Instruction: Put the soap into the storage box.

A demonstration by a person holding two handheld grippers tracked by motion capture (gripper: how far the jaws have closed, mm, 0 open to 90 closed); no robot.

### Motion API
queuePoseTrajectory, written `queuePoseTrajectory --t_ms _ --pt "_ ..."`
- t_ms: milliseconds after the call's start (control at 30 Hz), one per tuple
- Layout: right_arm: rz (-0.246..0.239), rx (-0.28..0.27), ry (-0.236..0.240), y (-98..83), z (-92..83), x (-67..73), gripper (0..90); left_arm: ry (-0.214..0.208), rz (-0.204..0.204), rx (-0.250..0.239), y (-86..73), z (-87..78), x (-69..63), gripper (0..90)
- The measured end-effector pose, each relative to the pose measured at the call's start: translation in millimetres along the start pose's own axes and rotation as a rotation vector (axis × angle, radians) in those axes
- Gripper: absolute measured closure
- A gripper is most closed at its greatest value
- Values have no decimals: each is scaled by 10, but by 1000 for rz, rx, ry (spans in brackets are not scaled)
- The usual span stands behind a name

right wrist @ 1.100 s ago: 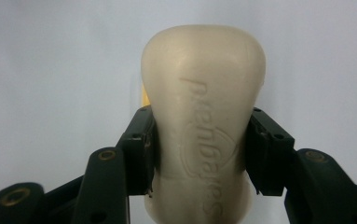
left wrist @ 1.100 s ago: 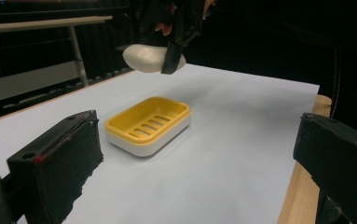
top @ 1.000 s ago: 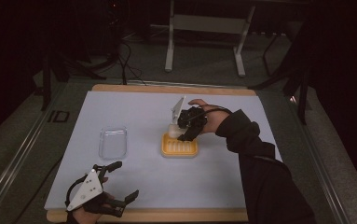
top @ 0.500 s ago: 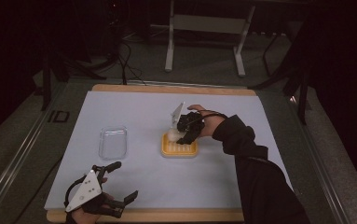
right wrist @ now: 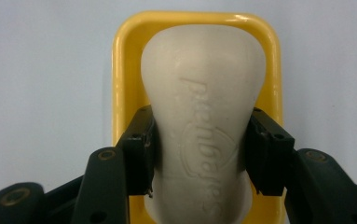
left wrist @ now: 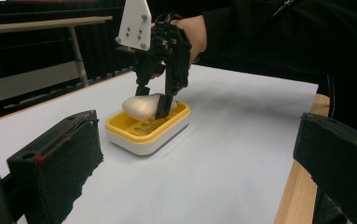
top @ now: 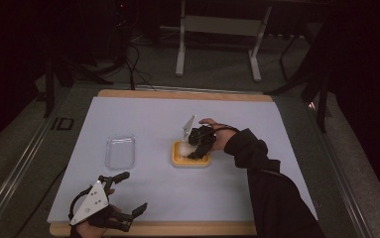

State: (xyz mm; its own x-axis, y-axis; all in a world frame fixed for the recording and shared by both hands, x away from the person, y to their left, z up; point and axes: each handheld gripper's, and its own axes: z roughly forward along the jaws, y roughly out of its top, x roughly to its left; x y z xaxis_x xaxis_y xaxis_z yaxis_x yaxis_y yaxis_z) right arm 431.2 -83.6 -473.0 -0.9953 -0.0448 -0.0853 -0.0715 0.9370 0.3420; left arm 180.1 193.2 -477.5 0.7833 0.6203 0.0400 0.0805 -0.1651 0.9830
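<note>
Right tool (right wrist: 199, 154), clamped on the narrow waist of a cream bar of soap (right wrist: 204, 107), both pads pressing its flanks. The grip sits at the pinched middle, probably because the bar is slimmest there and the bulging ends keep it from slipping lengthwise. The soap lies over the slotted bed of a yellow soap dish (left wrist: 148, 128), tilted with its far end resting on or just above the bed; whether it bears fully on the dish cannot be told. The tool points steeply downward, so the bar meets the dish along its length and within the rim. The dish stands near the middle of the desk (top: 143, 119), on a pale sheet. To its left, well apart, lies a clear plastic lid or tray (top: 120, 151), empty and untouched. Left tool (top: 123, 210), jaws wide with nothing between them, rests at the near edge of the desk, clear of the work and facing the dish. By judgement, the soap is being set into the dish, release not yet made.
</note>
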Motion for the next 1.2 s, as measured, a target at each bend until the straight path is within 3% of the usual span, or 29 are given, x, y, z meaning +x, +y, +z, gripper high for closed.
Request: queuePoseTrajectory --t_ms 200,400,733,967,1200 --pt "13 4 7 -29 68 -10 499 2 -1 -4 1 -6 3 12" --pt "8 48 20 -41 150 -3 498 -3 -3 0 0 -6 3 12" --pt "17 76 3 0 186 -3 479 -3 -3 -3 2 -16 3 12" --pt "5 90 -9 59 123 -4 462 -4 0 -1 2 -13 0 12" --pt "29 74 -7 122 -68 -18 464 -8 1 4 0 -5 -2 12"
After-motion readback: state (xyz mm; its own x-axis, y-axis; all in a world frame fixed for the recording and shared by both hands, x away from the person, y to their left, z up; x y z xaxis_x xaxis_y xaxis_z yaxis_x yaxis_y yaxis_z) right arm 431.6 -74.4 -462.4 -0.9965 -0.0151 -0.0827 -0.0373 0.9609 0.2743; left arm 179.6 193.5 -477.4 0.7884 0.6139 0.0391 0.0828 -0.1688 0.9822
